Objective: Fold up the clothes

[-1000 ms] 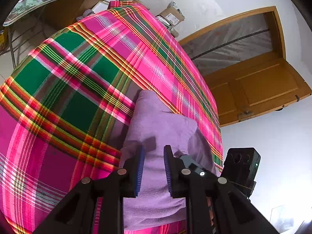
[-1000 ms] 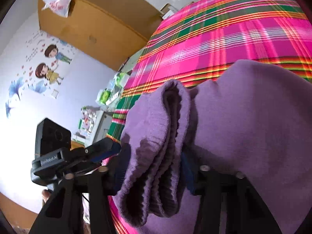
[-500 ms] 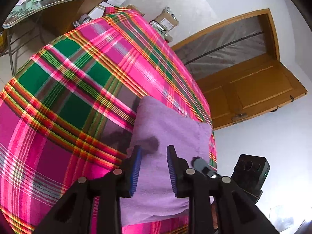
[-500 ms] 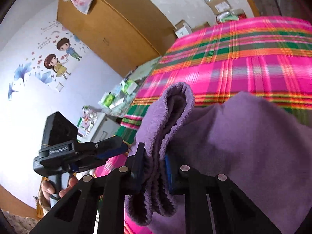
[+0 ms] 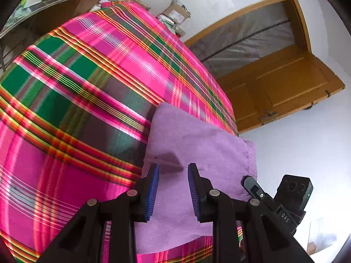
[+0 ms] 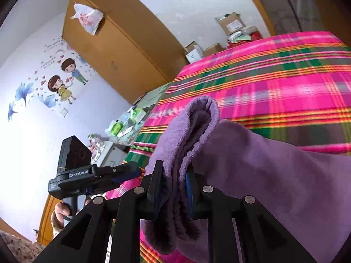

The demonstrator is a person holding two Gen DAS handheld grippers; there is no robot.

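A purple cloth (image 5: 197,151) lies folded near the edge of a bed under a pink and green plaid cover (image 5: 87,87). My left gripper (image 5: 173,171) hovers open just above the cloth, with nothing between its blue pads. My right gripper (image 6: 174,175) is shut on a bunched, layered edge of the purple cloth (image 6: 274,175) and holds it lifted off the plaid cover (image 6: 274,76). The right gripper shows at the lower right of the left wrist view (image 5: 252,184). The left gripper shows at the left of the right wrist view (image 6: 122,171).
A wooden door (image 5: 285,87) stands beyond the bed. Cardboard boxes (image 5: 175,15) sit at the bed's far end. A wooden wardrobe (image 6: 114,43) and a cluttered side table (image 6: 127,122) stand to the left of the bed.
My left gripper has opened wider and pulled back above the cloth. My right gripper has closed tighter on the bunched edge and lifted it higher. The cloth now lies flatter.
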